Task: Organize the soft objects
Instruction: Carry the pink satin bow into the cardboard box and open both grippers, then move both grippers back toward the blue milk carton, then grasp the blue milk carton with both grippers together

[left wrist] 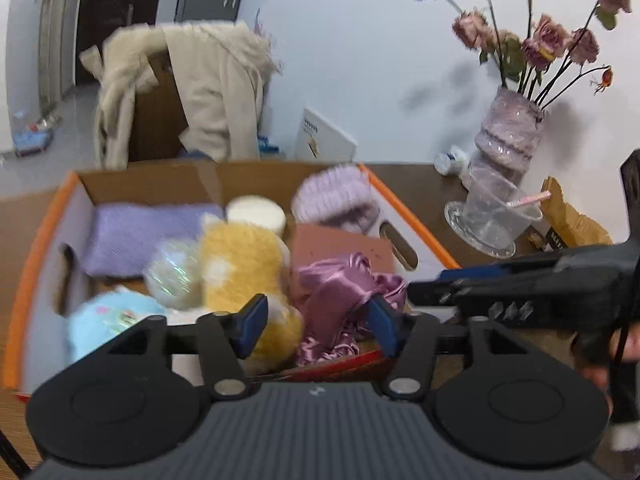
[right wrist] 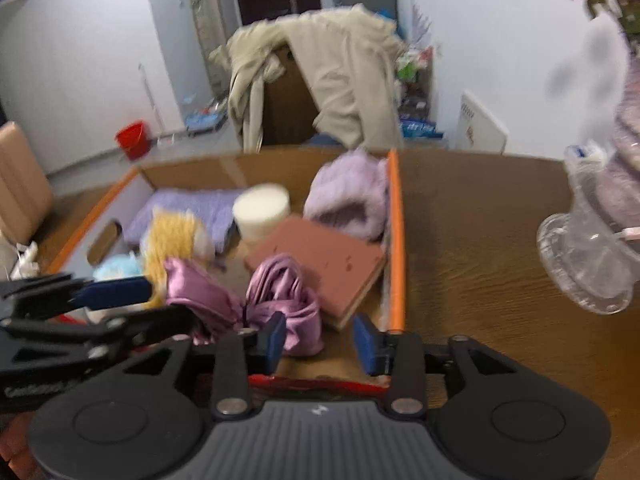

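Note:
An orange-edged cardboard box (left wrist: 404, 206) (right wrist: 395, 240) on the wooden table holds soft things: a mauve satin cloth (left wrist: 340, 292) (right wrist: 280, 292), a yellow plush (left wrist: 244, 264) (right wrist: 170, 236), a lilac knit hat (left wrist: 340, 196) (right wrist: 352, 196), a purple towel (left wrist: 132, 236), a light blue plush (left wrist: 108, 324), a white round sponge (left wrist: 256, 210) (right wrist: 262, 208) and a brown flat pad (right wrist: 324, 256). My left gripper (left wrist: 316, 326) is open over the box's near edge, above the yellow plush and satin cloth. My right gripper (right wrist: 320, 340) is open and empty beside the satin cloth.
A glass vase of dried roses (left wrist: 508, 136) and a clear plastic cup (left wrist: 496, 216) (right wrist: 588, 248) stand on the table right of the box. A chair draped with a beige coat (left wrist: 208, 92) stands behind. A red bucket (right wrist: 132, 138) is on the floor.

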Action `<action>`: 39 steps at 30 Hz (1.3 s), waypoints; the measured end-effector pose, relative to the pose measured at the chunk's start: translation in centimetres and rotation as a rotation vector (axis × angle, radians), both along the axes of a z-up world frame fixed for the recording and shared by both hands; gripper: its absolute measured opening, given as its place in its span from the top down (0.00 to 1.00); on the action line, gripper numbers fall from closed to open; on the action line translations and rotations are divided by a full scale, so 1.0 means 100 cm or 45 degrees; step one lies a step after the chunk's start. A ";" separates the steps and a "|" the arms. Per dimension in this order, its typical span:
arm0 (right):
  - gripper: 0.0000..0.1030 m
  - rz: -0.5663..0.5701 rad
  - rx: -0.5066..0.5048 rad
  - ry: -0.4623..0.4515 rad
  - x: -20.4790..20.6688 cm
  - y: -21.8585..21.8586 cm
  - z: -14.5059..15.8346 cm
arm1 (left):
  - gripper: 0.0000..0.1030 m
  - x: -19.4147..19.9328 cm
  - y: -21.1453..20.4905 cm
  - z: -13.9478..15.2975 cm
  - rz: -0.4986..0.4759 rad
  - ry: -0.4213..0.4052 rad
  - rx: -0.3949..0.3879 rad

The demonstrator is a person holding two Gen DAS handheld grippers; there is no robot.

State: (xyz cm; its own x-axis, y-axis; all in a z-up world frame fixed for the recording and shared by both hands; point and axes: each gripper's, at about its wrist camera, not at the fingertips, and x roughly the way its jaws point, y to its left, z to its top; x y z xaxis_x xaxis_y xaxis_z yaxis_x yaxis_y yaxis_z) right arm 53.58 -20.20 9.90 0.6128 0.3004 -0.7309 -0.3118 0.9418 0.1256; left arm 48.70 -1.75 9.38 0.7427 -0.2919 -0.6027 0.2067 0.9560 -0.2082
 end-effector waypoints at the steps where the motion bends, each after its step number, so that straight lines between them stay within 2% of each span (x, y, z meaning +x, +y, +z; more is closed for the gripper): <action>1: 0.56 -0.011 0.007 -0.029 -0.003 -0.003 0.009 | 0.44 -0.006 0.004 0.009 0.007 -0.019 -0.004; 5: 0.53 -0.032 0.039 -0.139 -0.028 -0.018 0.051 | 0.41 -0.032 0.016 0.047 0.055 -0.098 -0.003; 8: 0.47 -0.031 0.059 -0.212 -0.052 -0.024 0.078 | 0.38 -0.058 0.021 0.070 0.080 -0.153 0.001; 11: 0.43 -0.022 0.089 -0.286 -0.085 -0.032 0.094 | 0.33 -0.097 0.021 0.082 0.111 -0.213 -0.002; 13: 0.36 -0.001 0.125 -0.346 -0.114 -0.035 0.097 | 0.29 -0.132 0.019 0.081 0.123 -0.258 -0.013; 16: 0.31 0.017 0.148 -0.436 -0.167 -0.037 0.086 | 0.24 -0.195 0.014 0.067 0.136 -0.324 -0.014; 19: 0.23 0.046 0.168 -0.511 -0.219 -0.037 0.062 | 0.14 -0.254 0.013 0.040 0.173 -0.359 -0.007; 25: 0.16 0.015 0.167 -0.483 -0.306 -0.040 -0.004 | 0.11 -0.331 0.024 -0.022 0.253 -0.206 -0.033; 27: 0.15 0.014 0.143 -0.449 -0.329 -0.040 -0.023 | 0.10 -0.345 0.028 -0.030 0.259 -0.175 -0.033; 30: 0.15 0.011 0.139 -0.386 -0.353 -0.038 -0.037 | 0.07 -0.353 0.031 -0.030 0.229 -0.187 -0.024; 34: 0.15 -0.019 0.090 -0.416 -0.363 -0.037 -0.036 | 0.07 -0.348 0.028 -0.023 0.213 -0.208 -0.020; 39: 0.16 -0.040 0.116 -0.438 -0.356 -0.042 -0.031 | 0.09 -0.335 0.024 -0.022 0.211 -0.216 -0.042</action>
